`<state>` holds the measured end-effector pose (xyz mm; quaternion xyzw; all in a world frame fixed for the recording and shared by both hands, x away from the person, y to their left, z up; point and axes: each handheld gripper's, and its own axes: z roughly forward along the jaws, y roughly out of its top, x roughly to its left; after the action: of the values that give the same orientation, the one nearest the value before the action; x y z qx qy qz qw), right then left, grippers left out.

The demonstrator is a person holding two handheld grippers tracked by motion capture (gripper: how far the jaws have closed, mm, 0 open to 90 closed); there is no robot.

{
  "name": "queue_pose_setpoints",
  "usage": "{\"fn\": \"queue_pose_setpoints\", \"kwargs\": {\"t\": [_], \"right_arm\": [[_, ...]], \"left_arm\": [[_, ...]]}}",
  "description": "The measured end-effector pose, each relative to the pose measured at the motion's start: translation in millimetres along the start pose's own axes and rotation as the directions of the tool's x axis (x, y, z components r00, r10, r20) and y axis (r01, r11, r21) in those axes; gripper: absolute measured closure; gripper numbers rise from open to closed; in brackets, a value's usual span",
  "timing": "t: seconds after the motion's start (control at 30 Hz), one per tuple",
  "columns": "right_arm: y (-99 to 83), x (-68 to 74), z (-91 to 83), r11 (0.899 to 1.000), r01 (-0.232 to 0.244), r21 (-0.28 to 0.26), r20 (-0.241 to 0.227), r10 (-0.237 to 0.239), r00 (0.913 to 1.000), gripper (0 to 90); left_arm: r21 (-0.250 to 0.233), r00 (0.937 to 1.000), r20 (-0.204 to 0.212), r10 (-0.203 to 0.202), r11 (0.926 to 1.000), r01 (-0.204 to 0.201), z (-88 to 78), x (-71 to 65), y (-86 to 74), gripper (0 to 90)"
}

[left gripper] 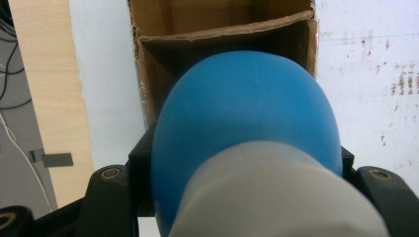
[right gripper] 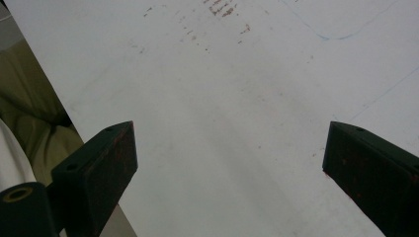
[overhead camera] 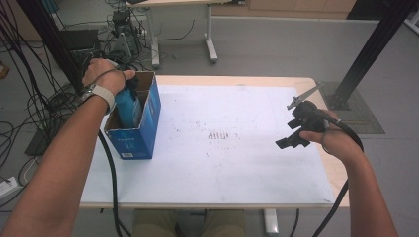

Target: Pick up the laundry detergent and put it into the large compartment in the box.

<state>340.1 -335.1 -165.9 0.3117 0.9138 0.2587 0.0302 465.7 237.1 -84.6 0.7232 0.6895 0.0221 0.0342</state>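
Observation:
A blue cardboard box [overhead camera: 133, 140] with an open top and a cardboard divider [left gripper: 222, 32] stands at the table's left. My left gripper [overhead camera: 121, 88] is above it under the person's hand, shut on a blue bottle [overhead camera: 127, 106] that points down into the box. In the left gripper view the bottle's rounded blue end [left gripper: 247, 108] hangs over the nearer compartment, its pale grey part [left gripper: 276, 192] sits closest to the camera, and the black jaws of my left gripper [left gripper: 244, 158] press on both its sides. My right gripper [overhead camera: 292, 134] hovers at the table's right. It [right gripper: 230, 153] is open with nothing between its jaws.
A white sheet [overhead camera: 222, 163] with reddish smudges [overhead camera: 217, 135] covers the wooden table. Black posts [overhead camera: 368, 49] stand at the back corners. Cables [overhead camera: 29, 103] lie on the floor at the left. Another table's legs [overhead camera: 210, 39] stand behind.

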Motion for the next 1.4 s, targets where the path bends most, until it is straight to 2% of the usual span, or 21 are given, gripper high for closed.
{"fn": "queue_pose_setpoints", "kwargs": {"t": [0.6, 1.0, 1.23, 1.4], "right_arm": [[-1.0, -2.1, 4.0, 1.000, -0.005, 0.006, -0.006, 0.005, 1.0000, 6.4], [-1.9, -1.9, 2.6, 1.000, -0.011, 0.007, -0.005, 0.011, 0.9999, 6.4], [-2.1, -2.4, 4.3, 1.000, -0.008, 0.005, -0.007, 0.008, 0.9999, 6.4], [-2.4, -2.5, 4.2, 1.000, -0.008, 0.003, -0.008, 0.008, 0.9999, 6.4]], "left_arm": [[-0.009, 0.9996, -0.021, 0.021, 0.9997, -0.021, 18.4, -6.1, -0.9, 39.2], [-0.011, 0.9996, -0.017, 0.021, 0.9997, -0.021, 31.6, -6.0, -2.9, 39.2], [-0.027, 0.9990, -0.036, 0.028, 0.9992, -0.029, 33.9, -10.2, -5.8, 39.2], [-0.031, 0.9991, -0.034, 0.026, 0.9992, -0.027, 35.9, -9.2, -6.8, 39.2]]}}
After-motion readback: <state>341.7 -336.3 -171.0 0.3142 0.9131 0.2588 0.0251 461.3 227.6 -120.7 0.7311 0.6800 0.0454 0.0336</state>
